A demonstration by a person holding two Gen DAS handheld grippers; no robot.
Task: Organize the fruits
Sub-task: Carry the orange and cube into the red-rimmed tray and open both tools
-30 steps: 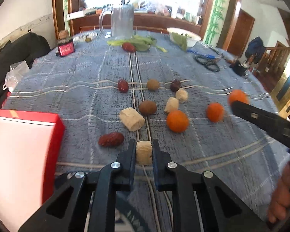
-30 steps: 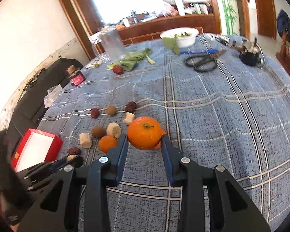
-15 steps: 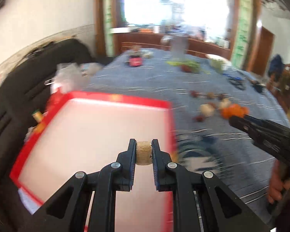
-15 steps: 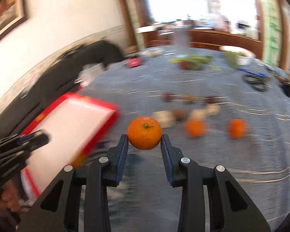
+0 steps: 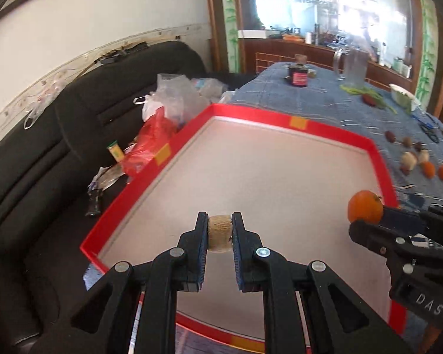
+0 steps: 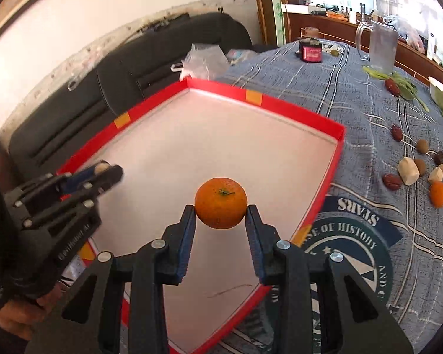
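I have the left gripper (image 5: 219,233) clamped on a pale chunk (image 5: 220,234) and the right gripper (image 6: 220,210) clamped on an orange (image 6: 221,202), both held above the empty red tray (image 6: 338,150). If I let go from up here, the orange may roll to the low wall, and the two grippers could collide.
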